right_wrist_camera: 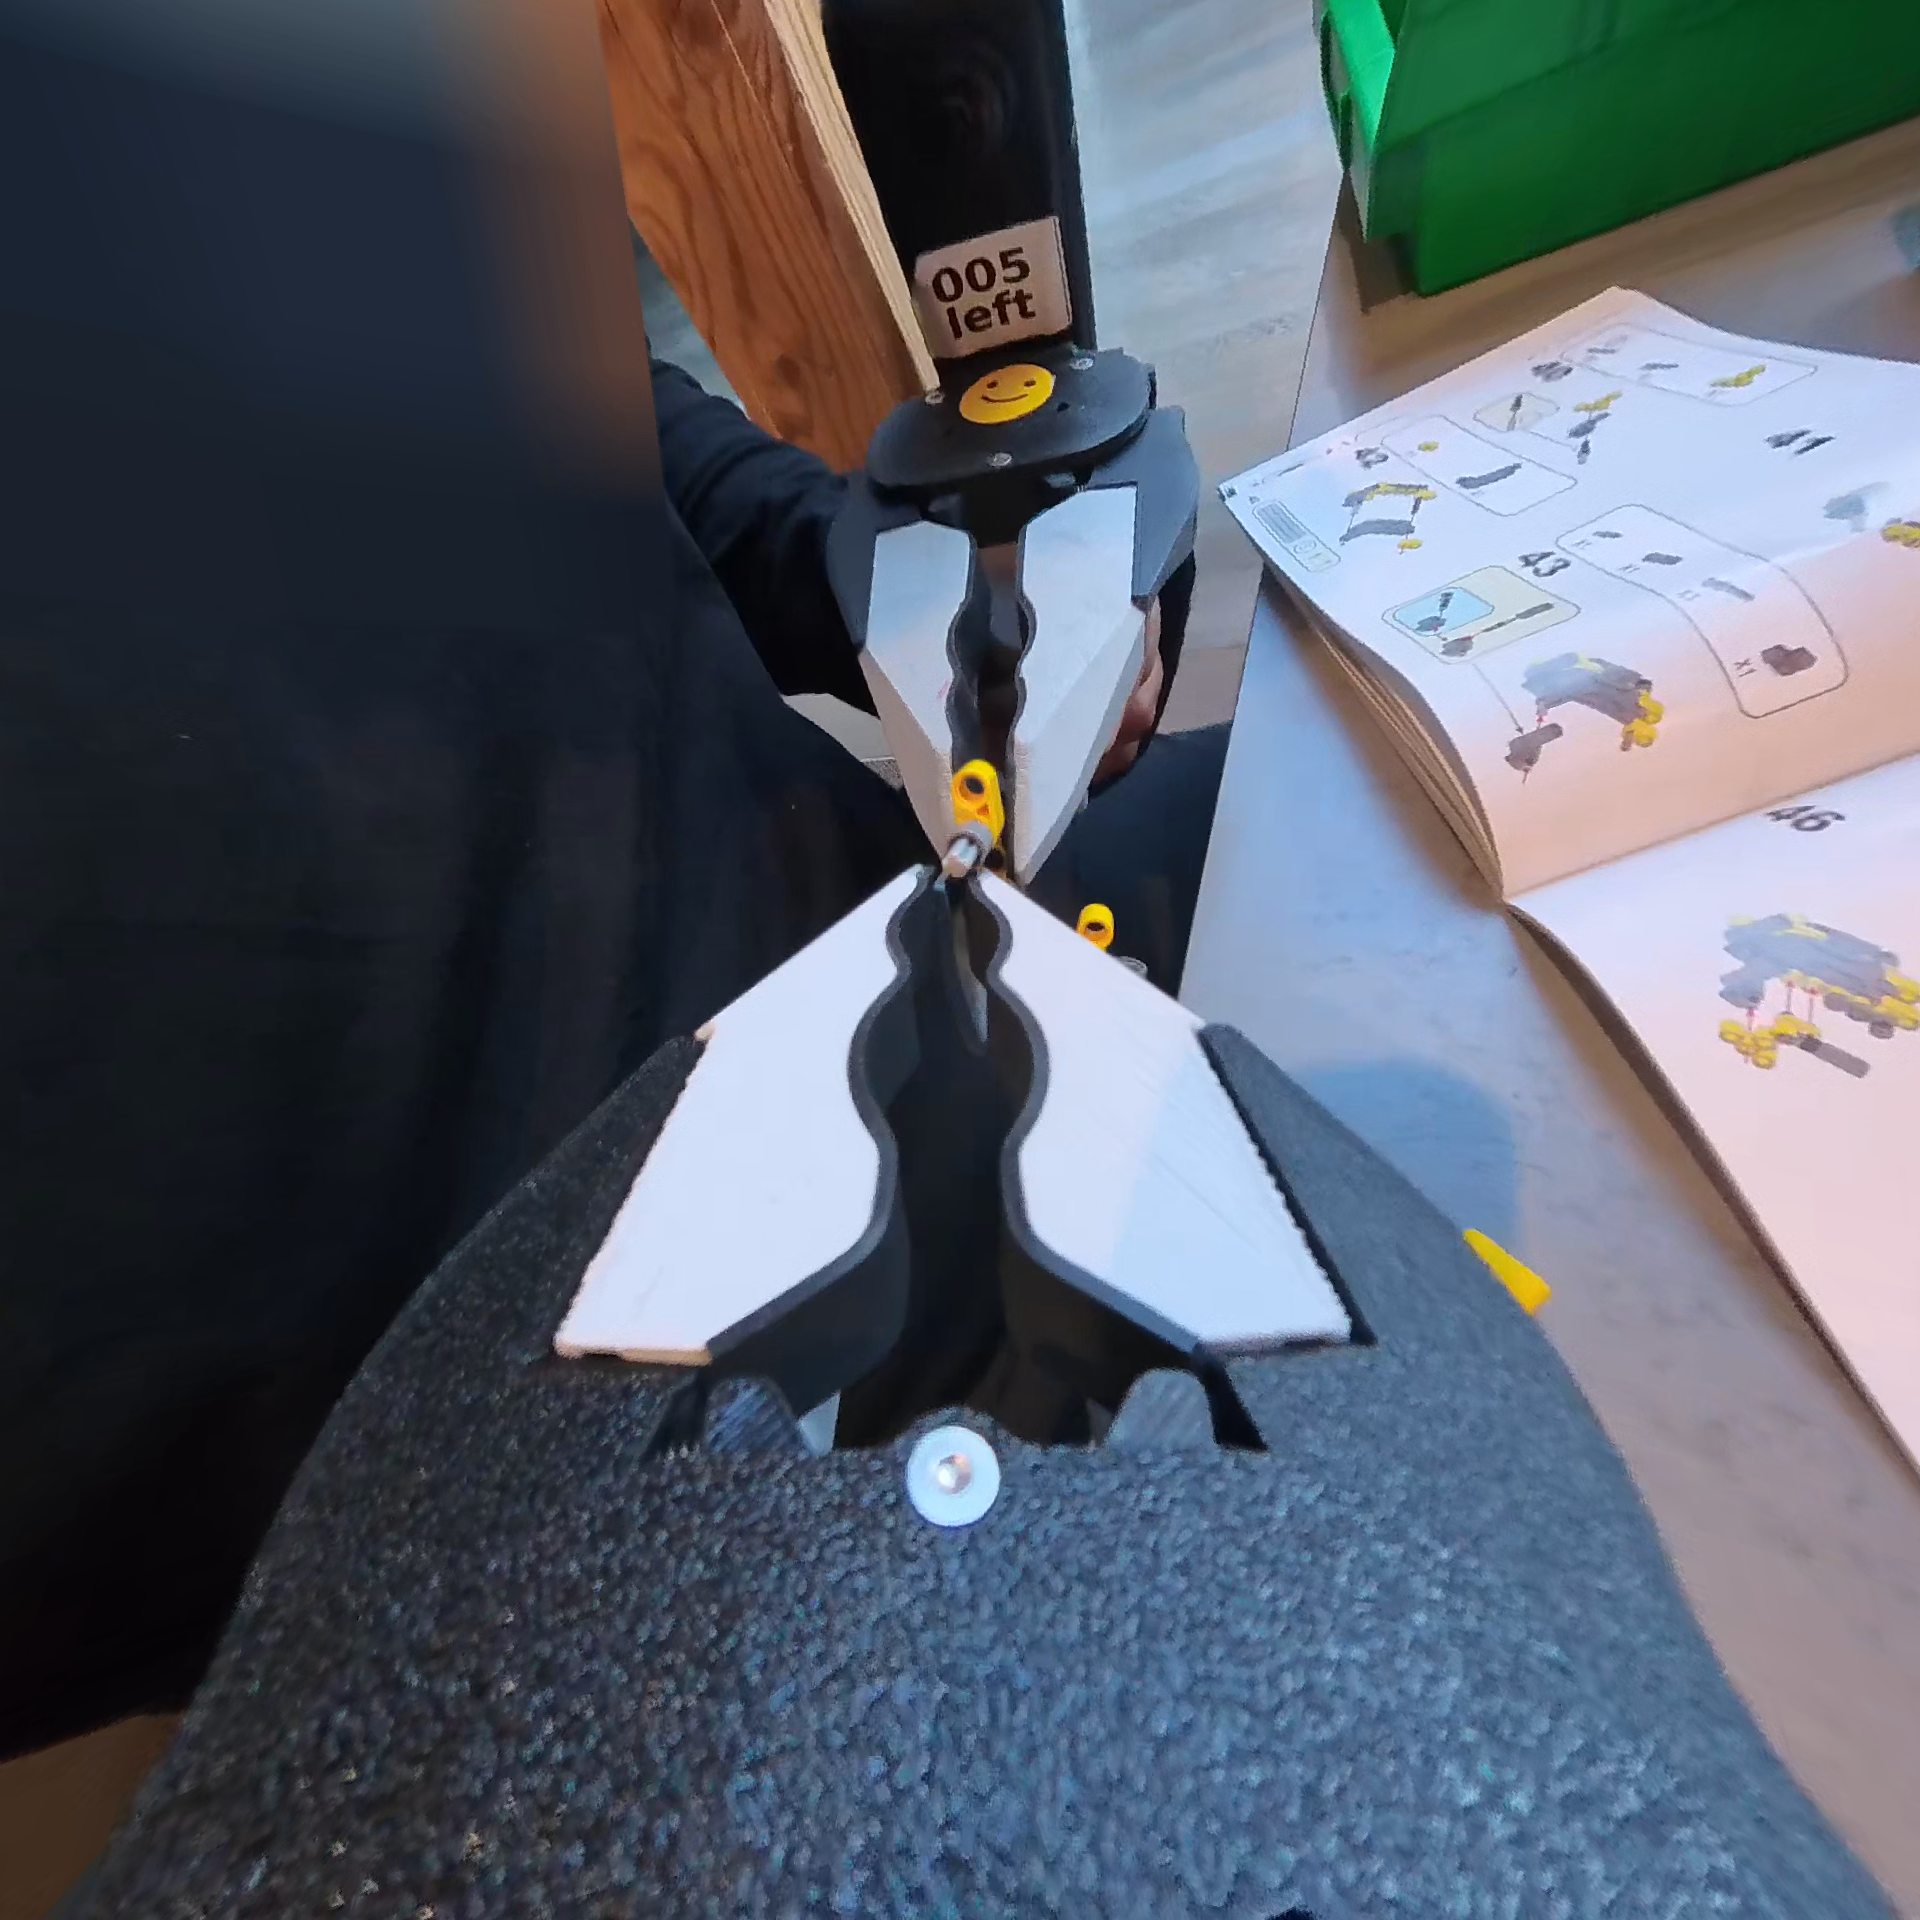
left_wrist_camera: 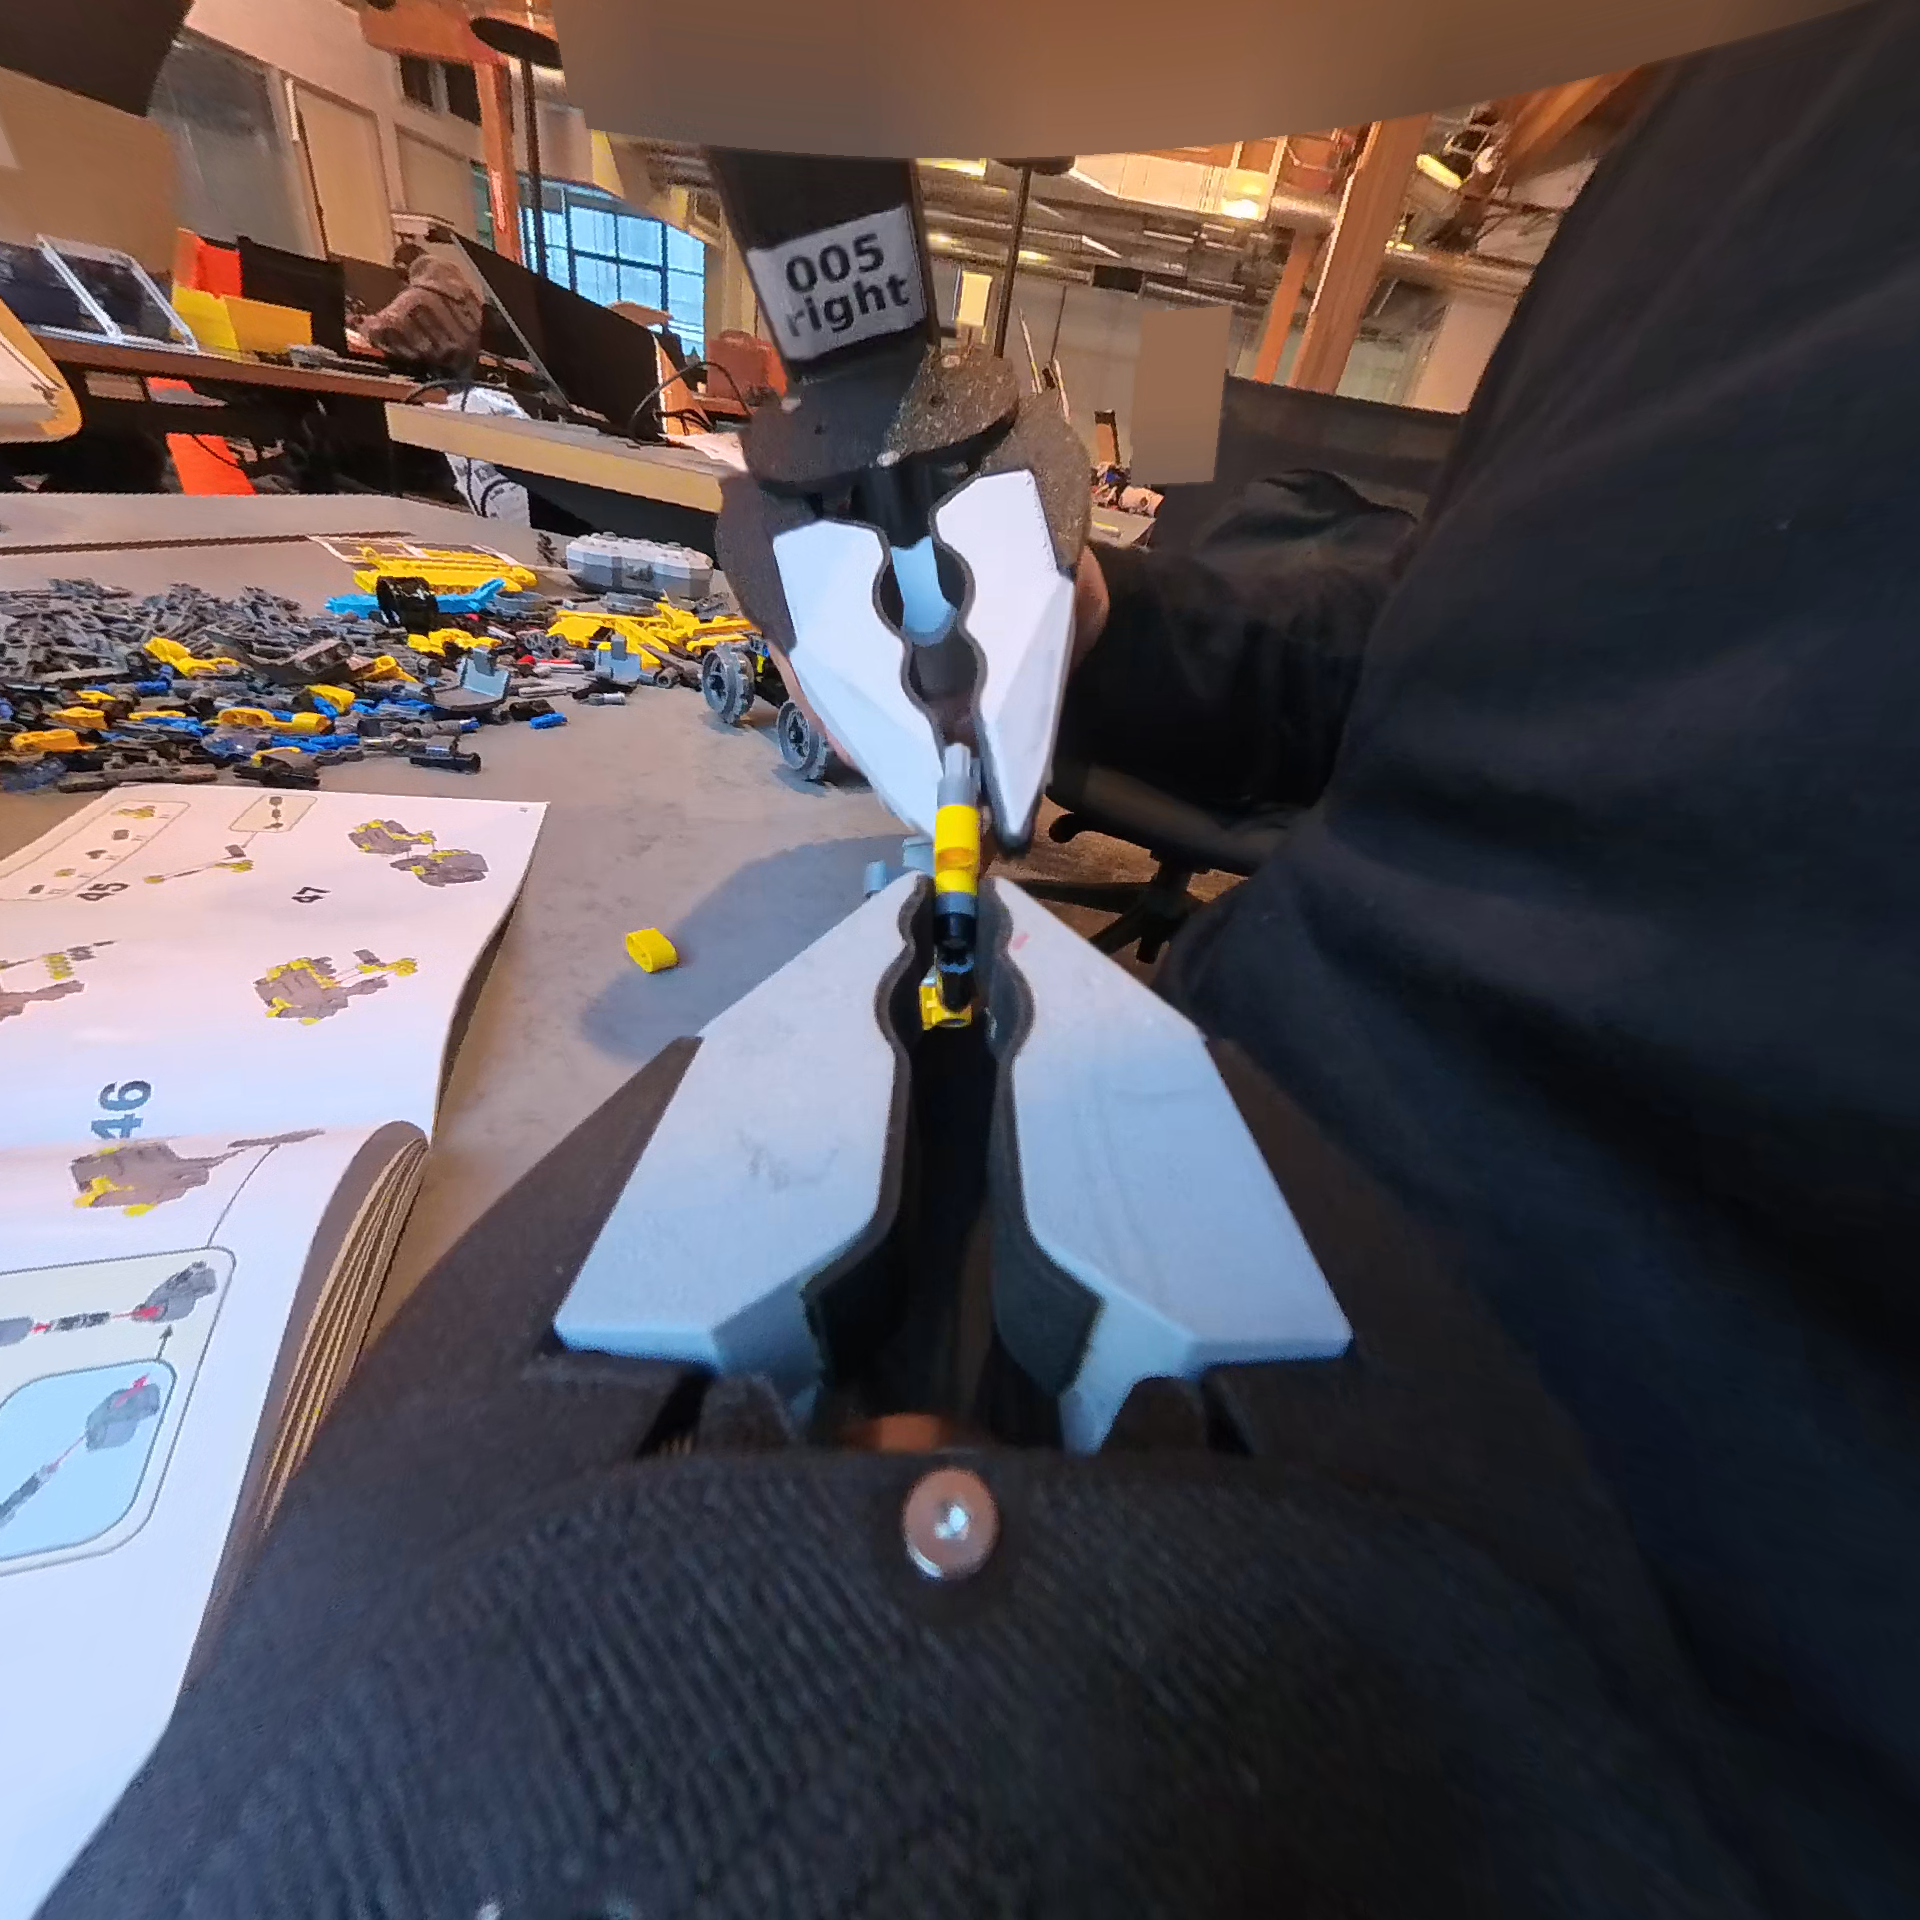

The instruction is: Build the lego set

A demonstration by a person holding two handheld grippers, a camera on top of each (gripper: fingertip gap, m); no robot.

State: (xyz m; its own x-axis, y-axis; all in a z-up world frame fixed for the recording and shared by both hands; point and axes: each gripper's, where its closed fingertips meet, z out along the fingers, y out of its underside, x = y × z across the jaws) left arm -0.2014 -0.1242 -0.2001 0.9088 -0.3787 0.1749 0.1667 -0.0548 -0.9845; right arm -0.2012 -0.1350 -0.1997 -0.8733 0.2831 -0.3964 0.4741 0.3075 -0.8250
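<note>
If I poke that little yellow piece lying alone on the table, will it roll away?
The little yellow piece looks like a small, rounded plastic link lying on the smooth grey table, so it would probably slide or tumble easily. It seems very light. It looks hard, so it is unlikely to bend.

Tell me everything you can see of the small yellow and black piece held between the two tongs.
The small assembly is a thin stick of plastic building parts: a yellow connector, a black section, a second yellow piece, and a grey axle end. It hangs in the air beside the grey table, off its edge. The left tongs are shut on its lower end, and the right tongs are shut on the grey tip. Nothing else touches it.
</note>
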